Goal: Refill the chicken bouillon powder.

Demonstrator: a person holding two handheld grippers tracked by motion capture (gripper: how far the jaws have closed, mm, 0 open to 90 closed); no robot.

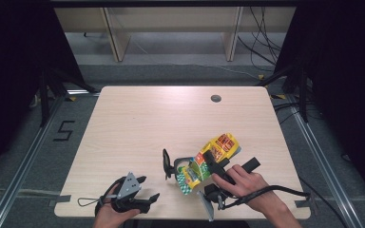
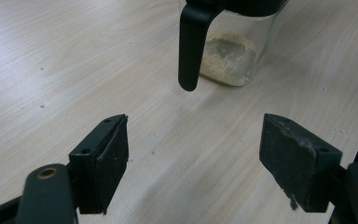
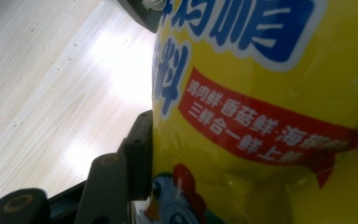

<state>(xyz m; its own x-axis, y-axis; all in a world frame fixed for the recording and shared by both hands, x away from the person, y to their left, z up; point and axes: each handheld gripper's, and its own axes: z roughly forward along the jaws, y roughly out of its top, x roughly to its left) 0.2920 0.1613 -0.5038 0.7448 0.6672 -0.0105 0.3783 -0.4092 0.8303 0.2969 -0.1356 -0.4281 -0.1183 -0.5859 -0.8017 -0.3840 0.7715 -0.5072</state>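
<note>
Pressing one black pad flat against a glossy yellow plastic seasoning pouch with blue and red print; the opposite pad hidden behind the film. Closed on the pouch about halfway in, with the right gripper, which suits a full, bulging bag: firm enough to stop slipping, probably not so tight as to burst it. Tilted low end toward the person and high end away, as seen from the high view, apparently to let the contents run down toward the opening. Cannot tell whether that lower end is cut open or sealed.

Sitting just beside the pouch's lower end: a clear plastic jar with a black lid and a long black handle, upright on the pale wooden table. Holding a shallow layer of beige powder at the bottom, so likely the vessel being filled.

Spread wide around nothing, with bare tabletop between the pads: the left gripper, low near the table's front edge and aimed at the jar from a short way off. Probably parked there to be ready to steady the jar by its handle or wall if the pour nudges it.

Worth watching: the gap between pouch mouth and jar rim, since powder could spill onto the wood.
</note>
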